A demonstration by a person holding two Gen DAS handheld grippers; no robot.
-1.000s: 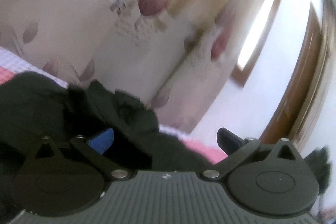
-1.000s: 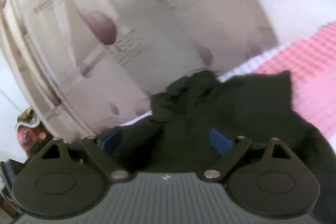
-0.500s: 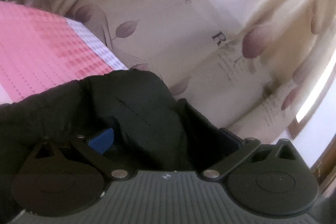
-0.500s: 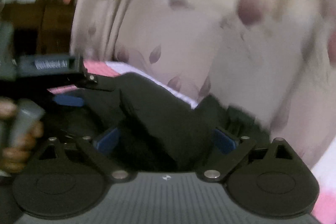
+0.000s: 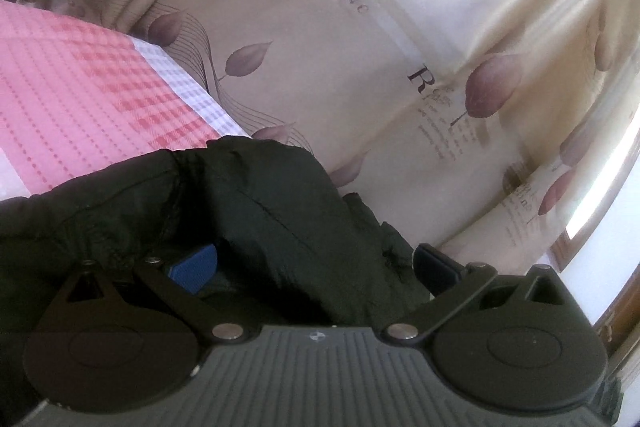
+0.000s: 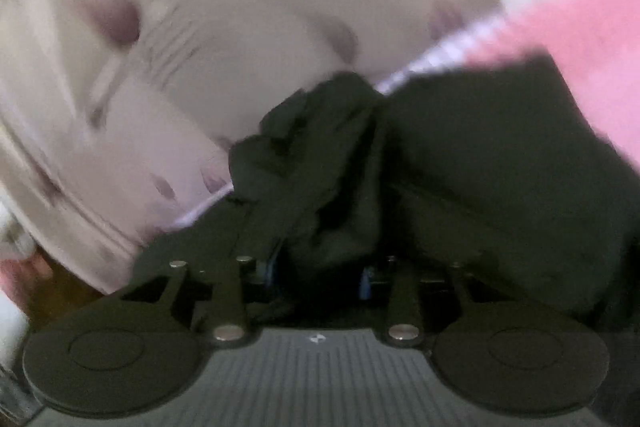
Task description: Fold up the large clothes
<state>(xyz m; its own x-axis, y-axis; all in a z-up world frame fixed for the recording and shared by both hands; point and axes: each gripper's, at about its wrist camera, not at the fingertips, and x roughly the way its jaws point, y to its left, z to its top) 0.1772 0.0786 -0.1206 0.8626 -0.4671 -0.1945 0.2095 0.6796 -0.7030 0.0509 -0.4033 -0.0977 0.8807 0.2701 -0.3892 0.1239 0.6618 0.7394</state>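
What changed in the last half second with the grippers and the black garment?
The right gripper closed from wide open onto a bunch of the black garment and swung away from the other gripper. The left gripper stayed open, with garment fabric between its fingers.

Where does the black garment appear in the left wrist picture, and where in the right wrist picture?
Left wrist view: the black garment fills the lower left and centre, bunched between the left gripper fingers.
Right wrist view: it spreads over the centre and right, and the right gripper pinches a fold of it.
Shared landmark: the pink checked bedsheet behind the garment, upper left in the left view, upper right in the right view.
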